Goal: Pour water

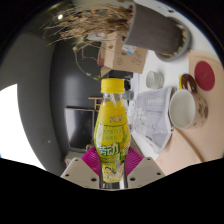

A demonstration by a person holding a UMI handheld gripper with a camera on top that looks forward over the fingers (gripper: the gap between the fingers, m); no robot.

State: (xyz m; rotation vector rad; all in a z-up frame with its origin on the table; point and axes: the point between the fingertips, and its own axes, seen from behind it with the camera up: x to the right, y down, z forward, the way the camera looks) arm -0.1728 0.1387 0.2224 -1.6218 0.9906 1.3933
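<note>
A yellow drink bottle point(112, 125) with a yellow cap and a printed label stands upright between my fingers. My gripper point(111, 163) is shut on the bottle; both pink pads point(92, 160) press on its lower sides. Beyond and to the right of the bottle stands a clear glass cup point(156, 105) on the grey table. A white mug point(184, 107) stands further right of the cup.
A wooden block point(116, 55) under a bundle of dried twigs stands behind the bottle. A dark pot point(160, 33) is at the back right. A red-and-white round object point(205, 74) and a small round lid point(154, 78) lie beyond the cup. A white surface point(25, 125) lies left.
</note>
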